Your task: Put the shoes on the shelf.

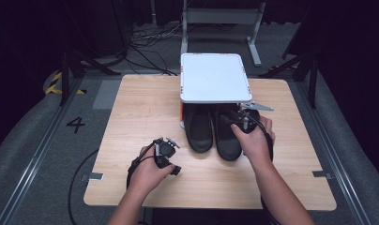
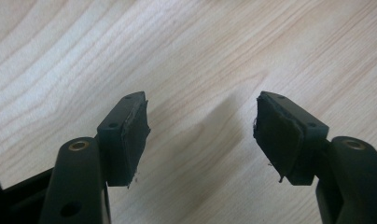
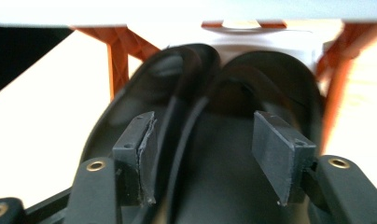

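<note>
High view: a pair of black shoes sits side by side mid-bench, toes tucked under a small white-topped rack with orange legs, heels toward you. Your right tool hovers over the right shoe; your left tool rests low over bare bench, near-left of the left shoe.

Right gripper view: jaws stand apart, straddling the inner edge of the right shoe's opening, pads not pressing on anything. Nothing is clamped.

Left gripper view: jaws wide apart, wood grain between them, nothing held.

Key relation: both shoes run long axis near-to-far, in line with your right forearm. The right shoe lies directly under and ahead of the right tool, so that hand is much the nearer. The left shoe is just right and far of the left tool.

Judgement: next grip probably falls to the right tool, across the shoe's collar.
</note>
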Demonstrator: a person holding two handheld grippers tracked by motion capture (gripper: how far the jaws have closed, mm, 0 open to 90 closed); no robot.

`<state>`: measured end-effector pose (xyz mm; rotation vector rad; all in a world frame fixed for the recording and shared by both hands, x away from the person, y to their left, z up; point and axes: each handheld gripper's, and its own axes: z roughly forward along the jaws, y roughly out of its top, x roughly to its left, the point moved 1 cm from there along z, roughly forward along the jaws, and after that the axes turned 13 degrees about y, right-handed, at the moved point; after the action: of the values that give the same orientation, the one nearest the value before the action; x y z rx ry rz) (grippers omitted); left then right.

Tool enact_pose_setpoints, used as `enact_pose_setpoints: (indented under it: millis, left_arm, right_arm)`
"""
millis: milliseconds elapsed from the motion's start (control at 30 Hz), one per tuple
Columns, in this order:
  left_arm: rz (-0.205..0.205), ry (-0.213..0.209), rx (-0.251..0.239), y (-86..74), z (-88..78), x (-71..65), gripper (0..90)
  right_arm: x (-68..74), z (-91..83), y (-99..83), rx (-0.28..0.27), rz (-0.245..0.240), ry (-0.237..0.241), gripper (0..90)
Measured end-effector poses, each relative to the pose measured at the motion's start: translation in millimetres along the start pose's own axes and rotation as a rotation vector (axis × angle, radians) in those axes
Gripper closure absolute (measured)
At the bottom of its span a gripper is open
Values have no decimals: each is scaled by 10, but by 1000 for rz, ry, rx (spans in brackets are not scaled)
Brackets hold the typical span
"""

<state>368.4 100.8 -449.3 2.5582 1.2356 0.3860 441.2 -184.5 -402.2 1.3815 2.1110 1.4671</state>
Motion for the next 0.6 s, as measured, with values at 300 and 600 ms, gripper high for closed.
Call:
enact_pose_setpoints:
  millis: [300,600]
  left_arm:
    - [34,17,-33,93,-39,-109,379]
    - [91,16,-50,155,-110,-321,427]
  right_arm:
    - [-86,-470,-273,98,-55,14,452]
    - [-72,-716,-581,229,-50,39,506]
